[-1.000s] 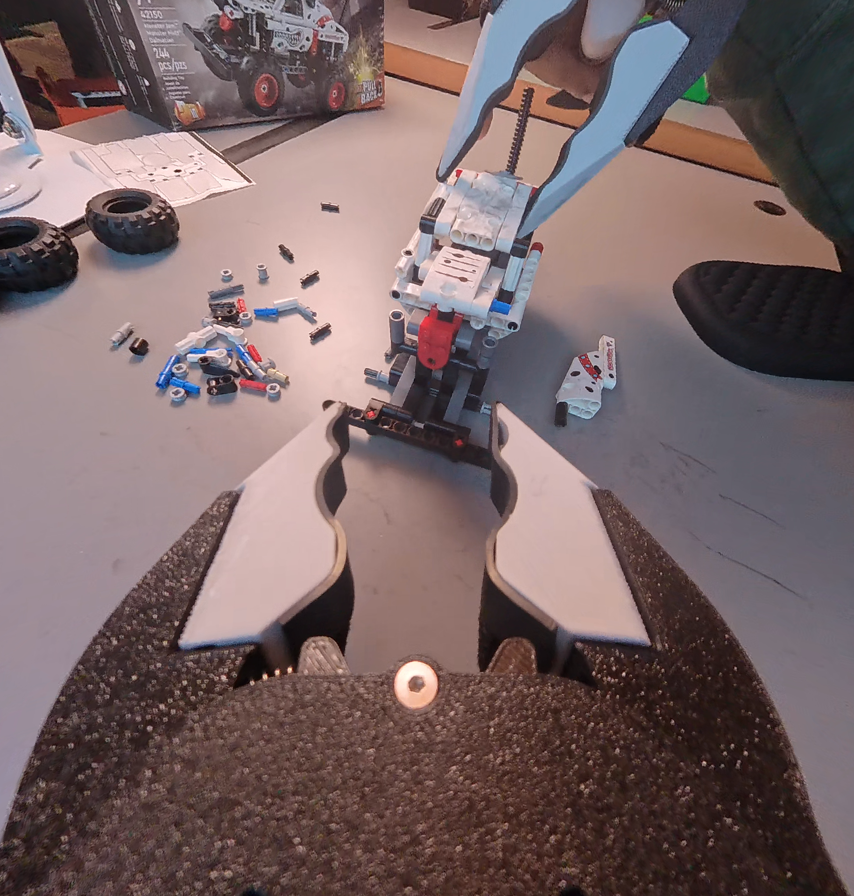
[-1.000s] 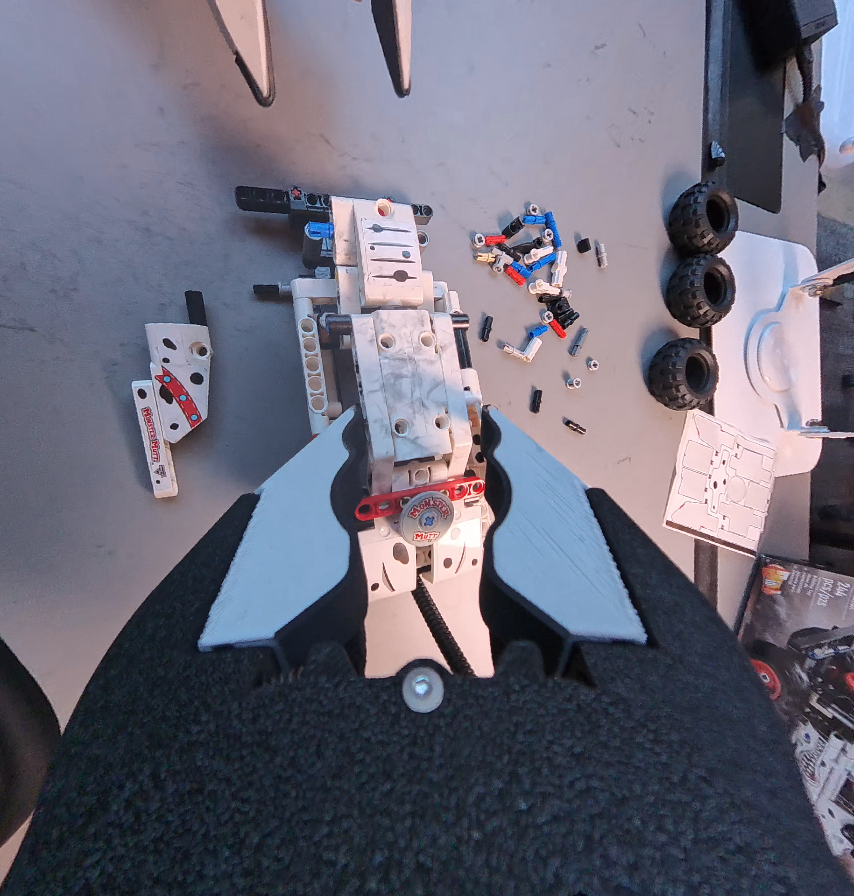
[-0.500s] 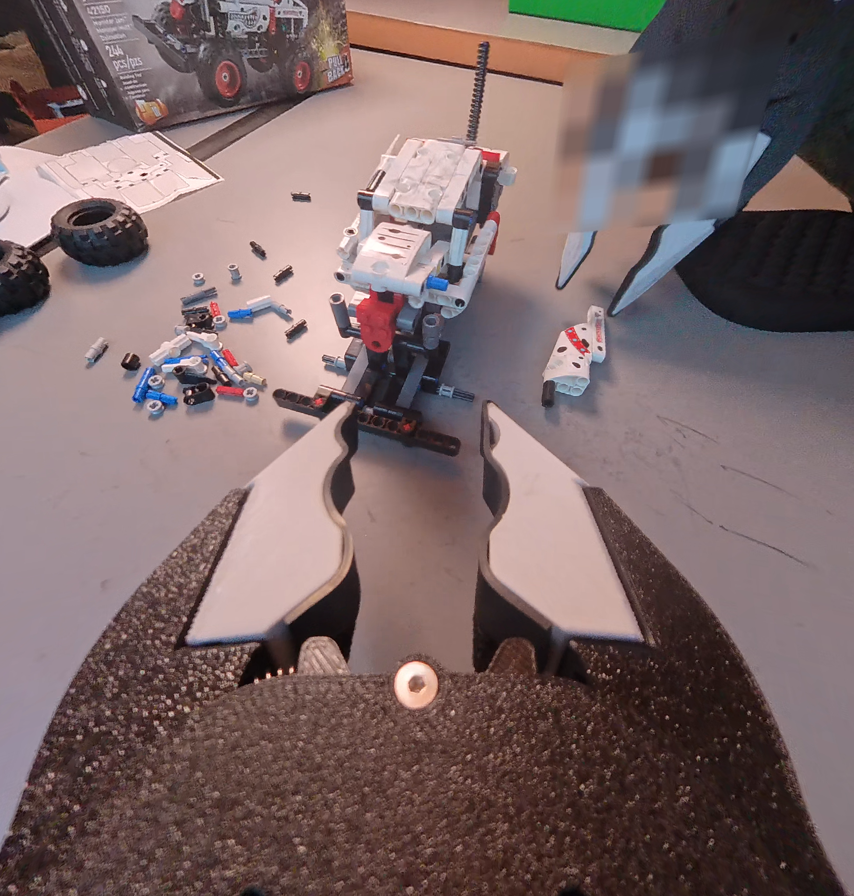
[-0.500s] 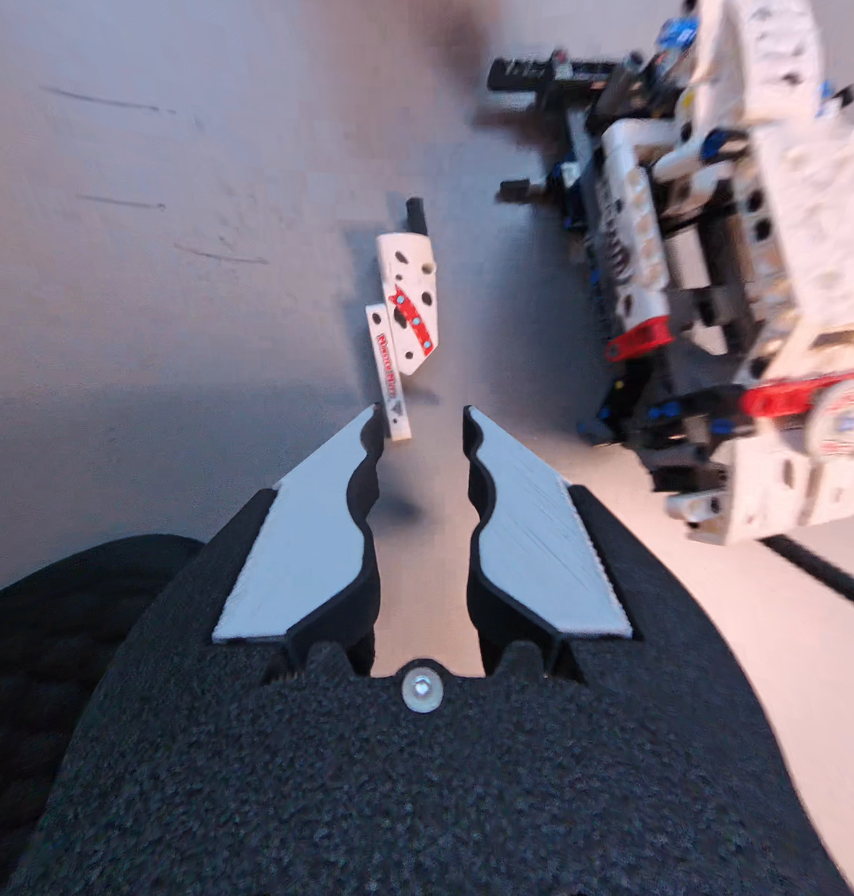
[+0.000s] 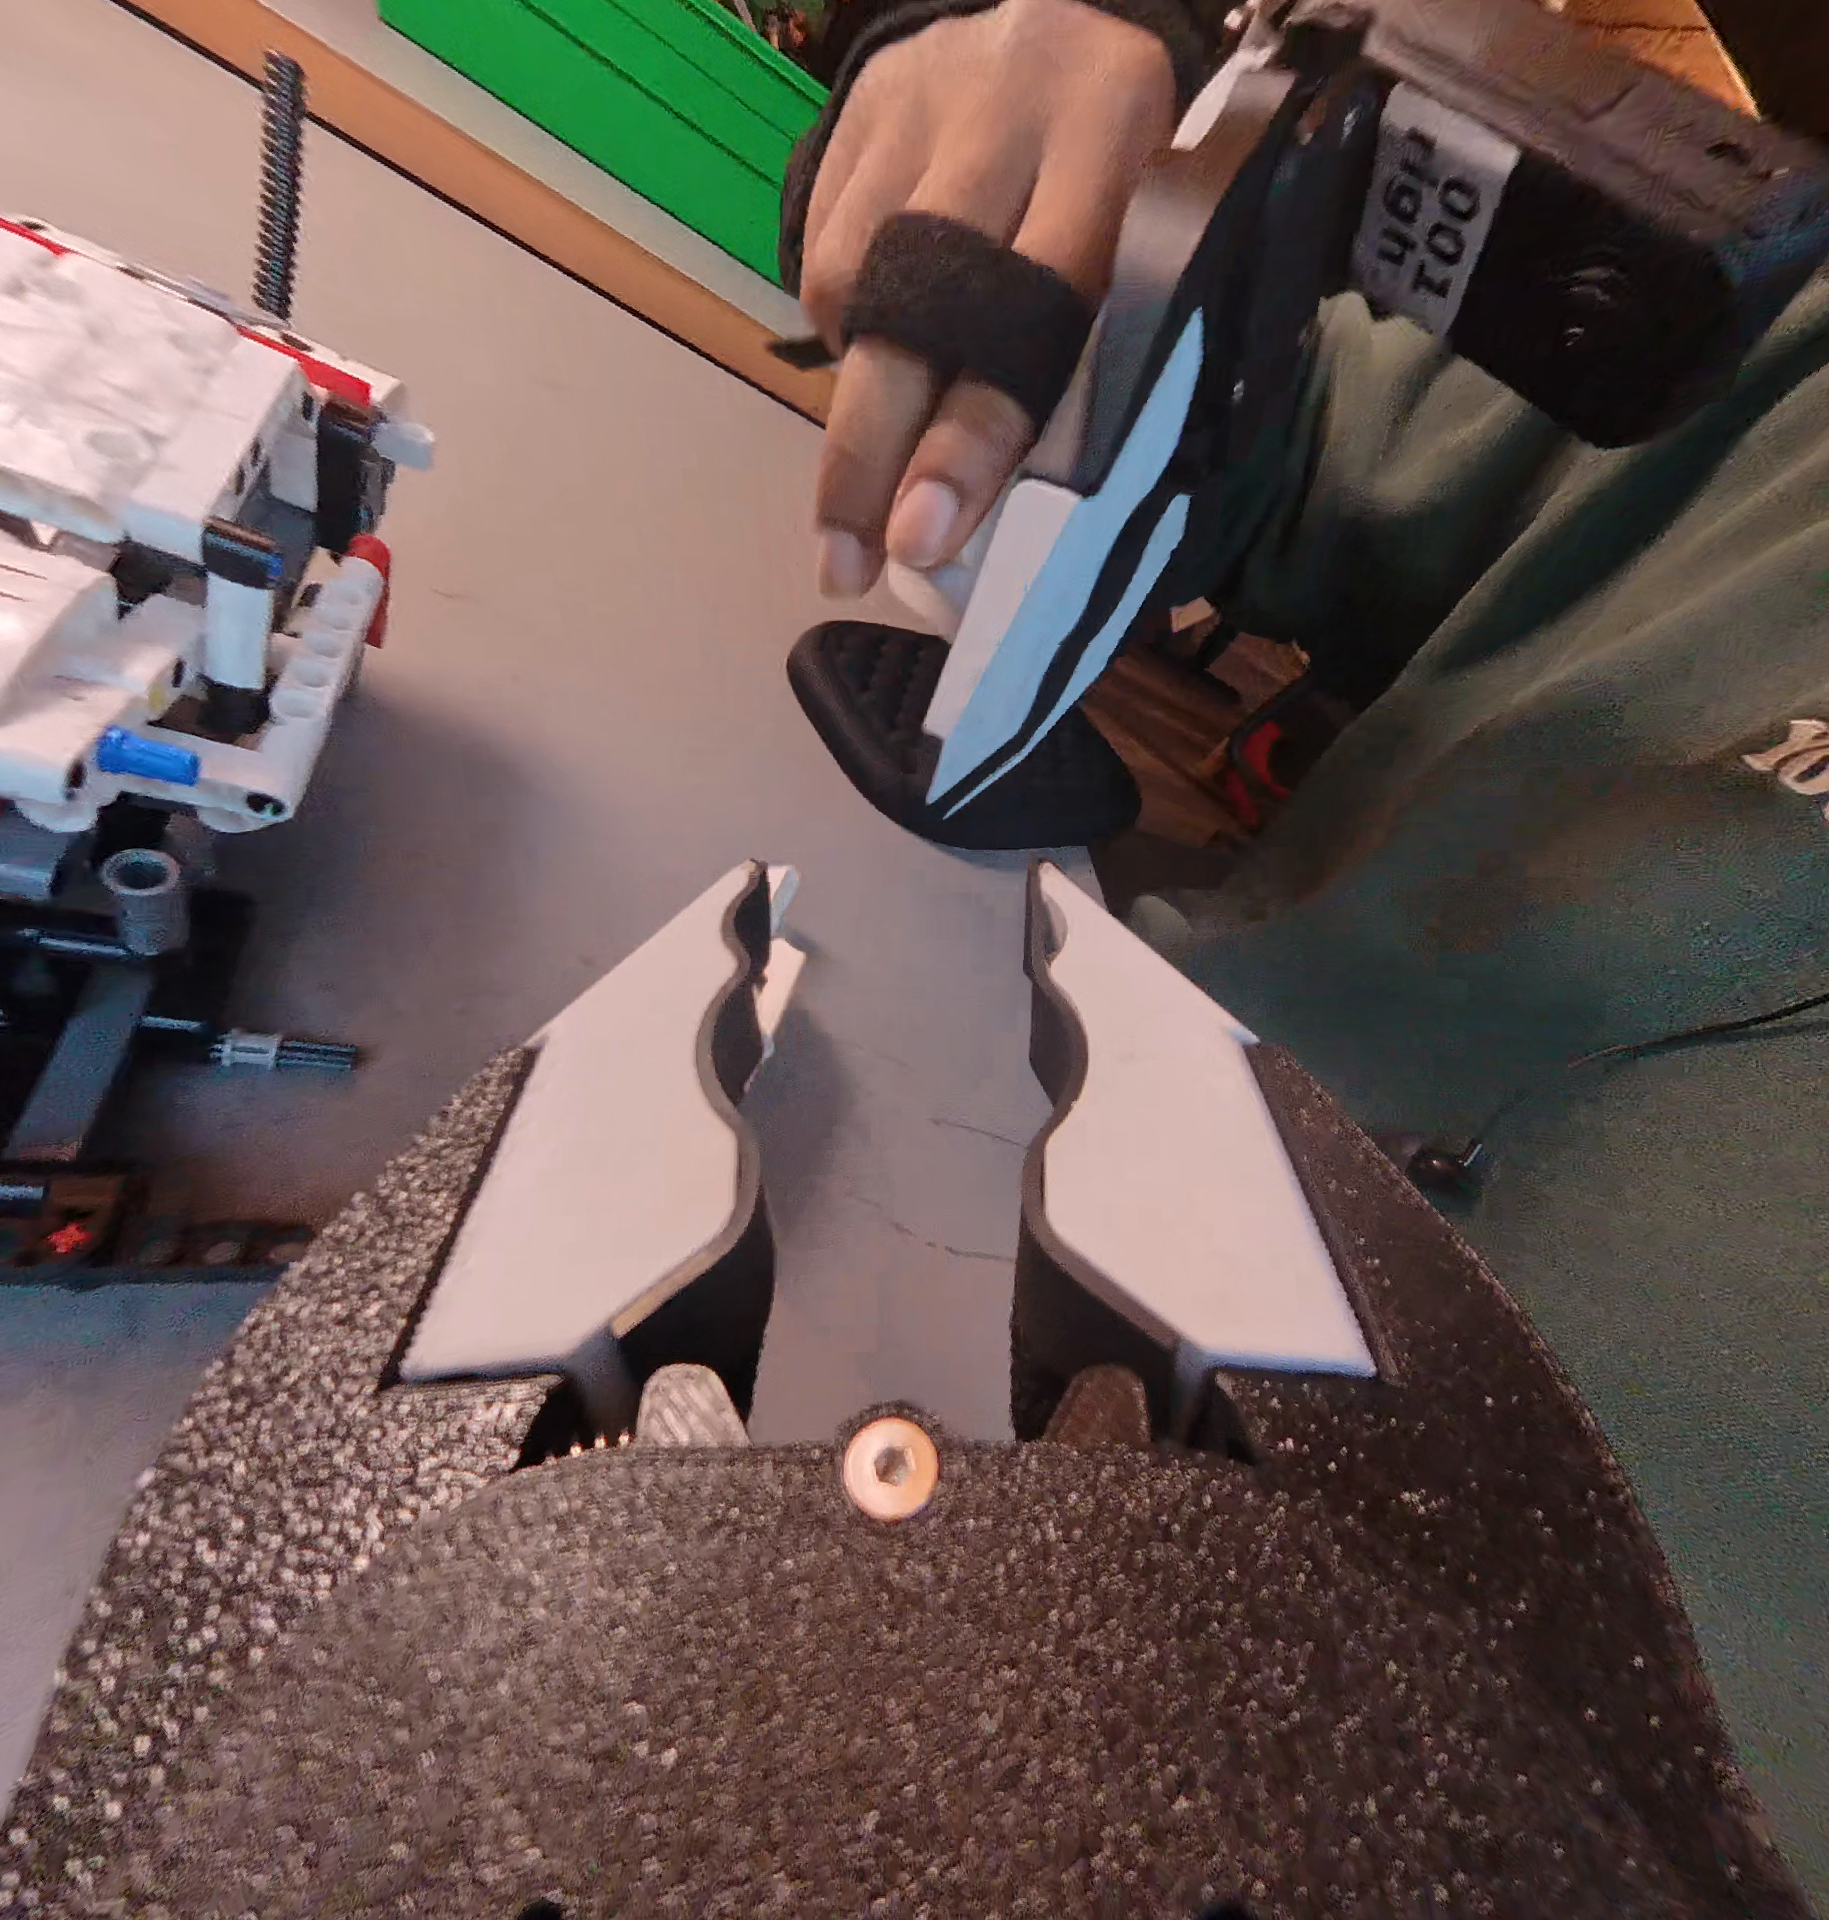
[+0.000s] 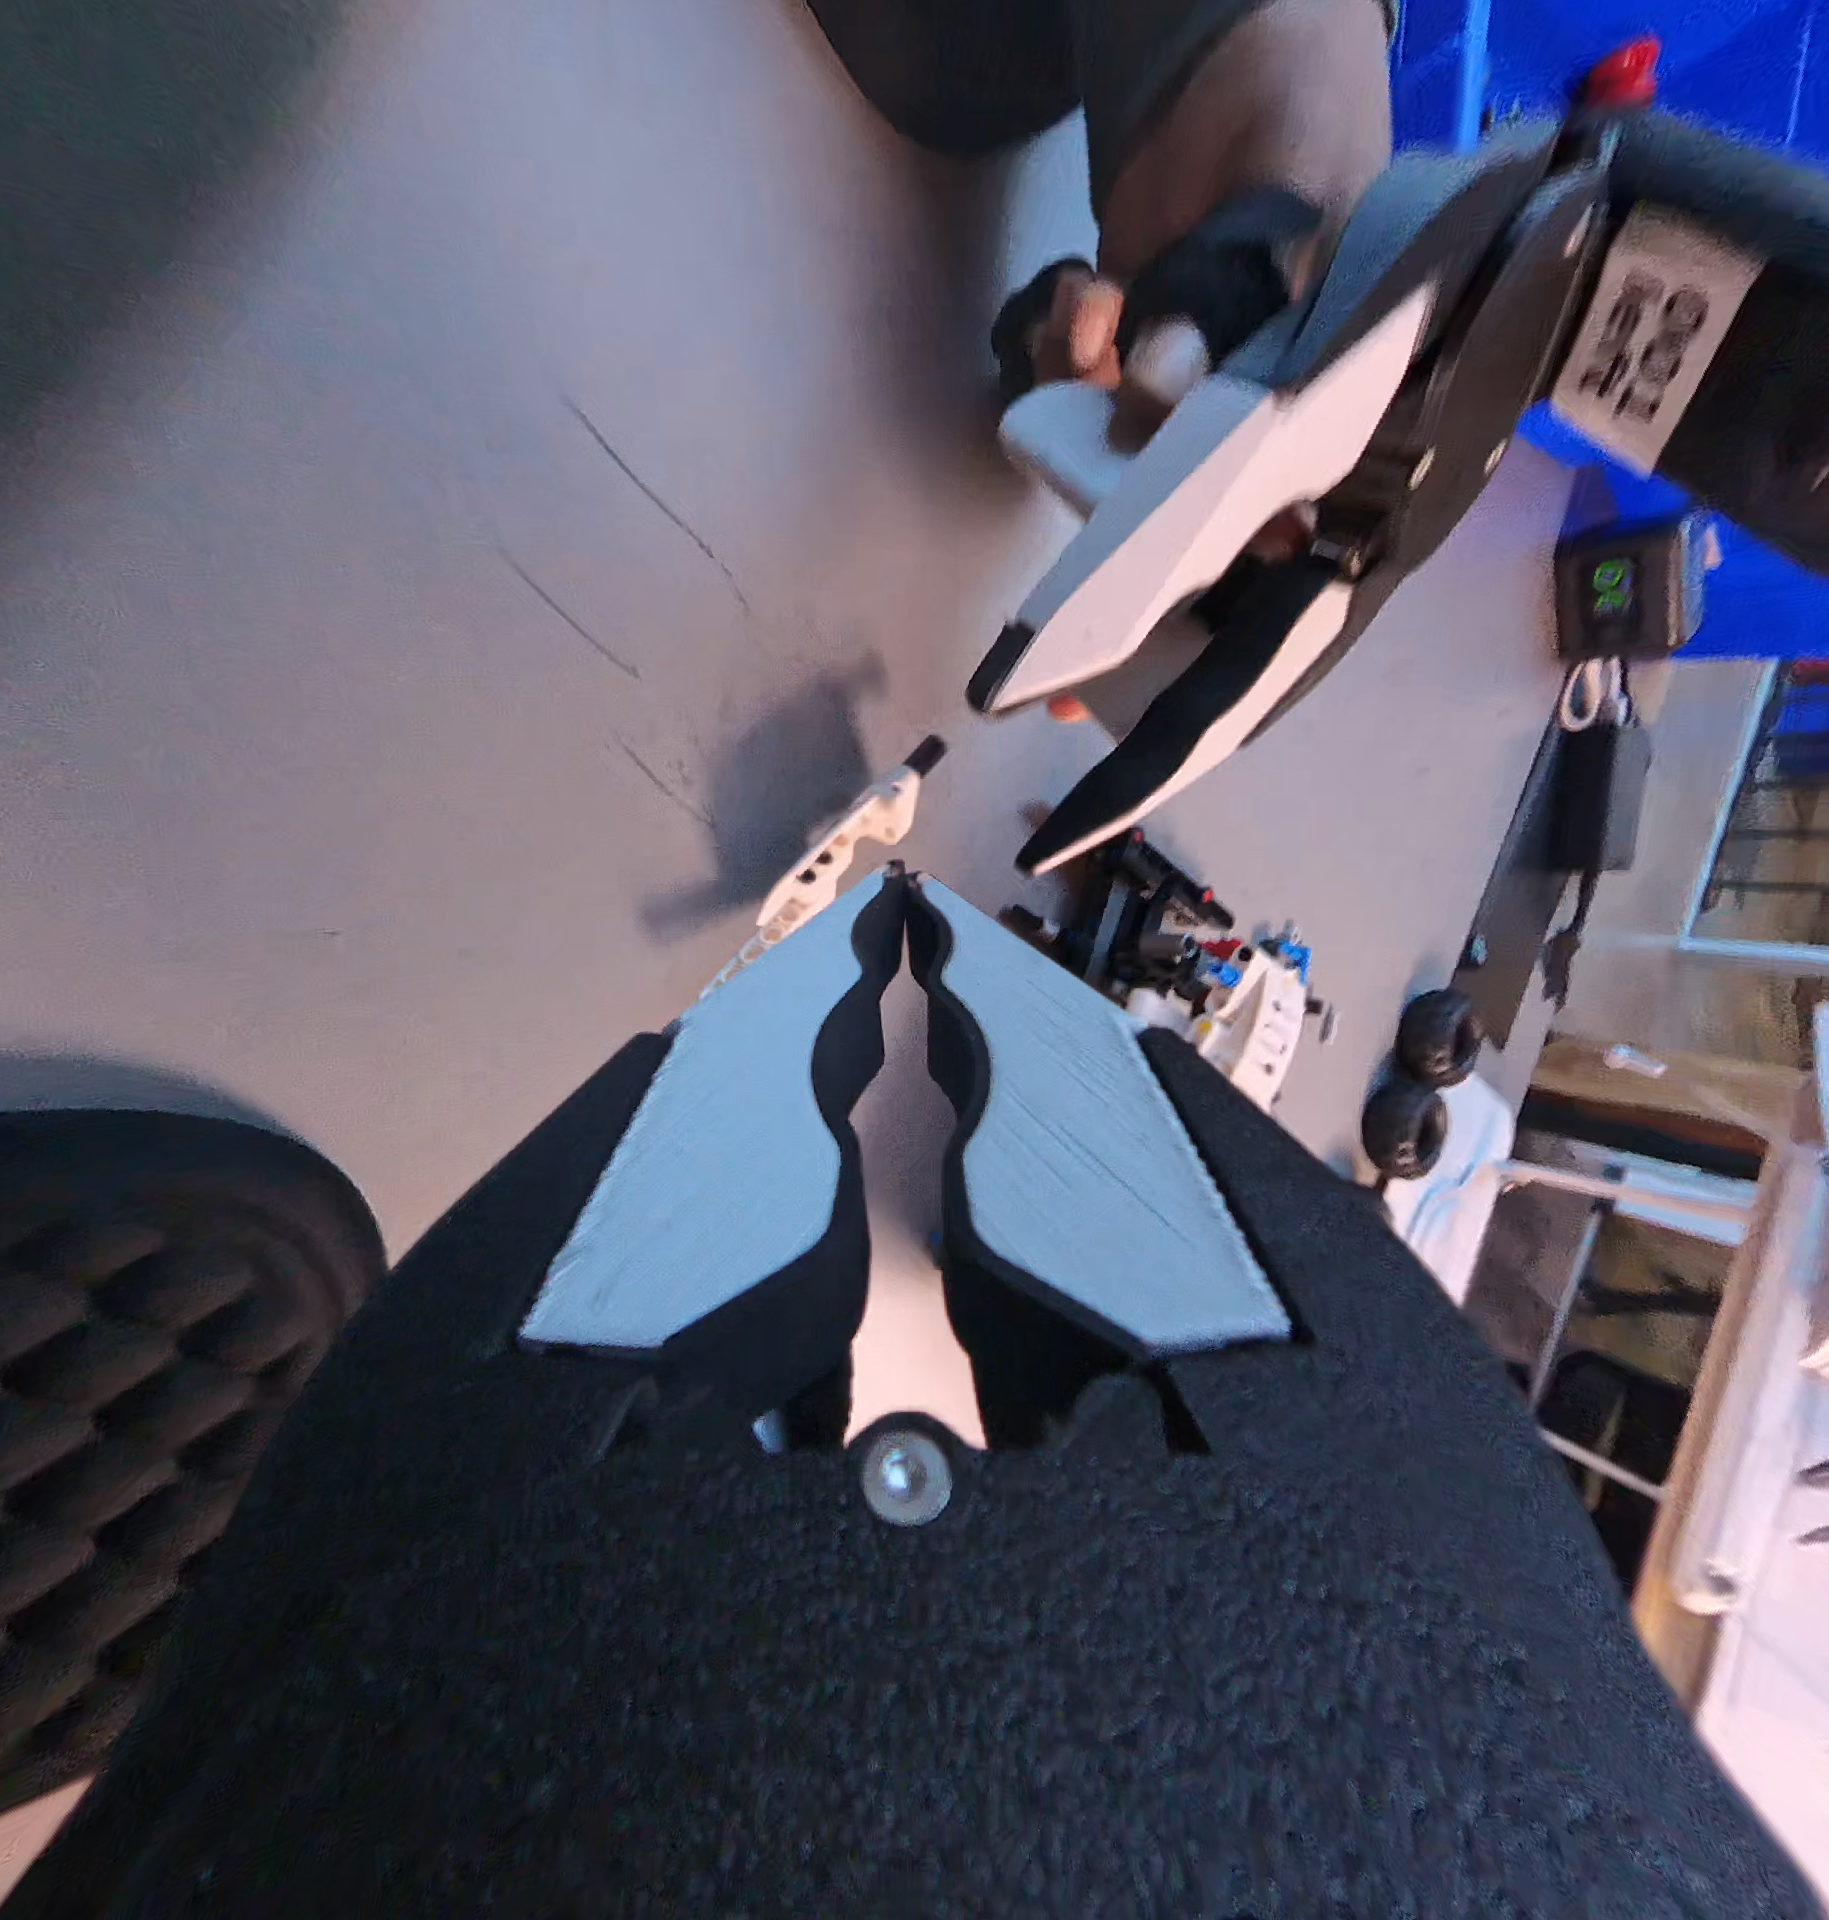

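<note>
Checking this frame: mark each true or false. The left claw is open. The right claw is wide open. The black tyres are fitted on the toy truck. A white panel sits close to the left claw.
1. The left claw is open: true.
2. The right claw is wide open: false; its fingertips meet.
3. The black tyres are fitted on the toy truck: false; they sit apart from it.
4. A white panel sits close to the left claw: true, beside one finger.

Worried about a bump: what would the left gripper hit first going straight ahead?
Likely the shut right gripper, its tip hanging just ahead over the black pad; depth is unclear.
</note>
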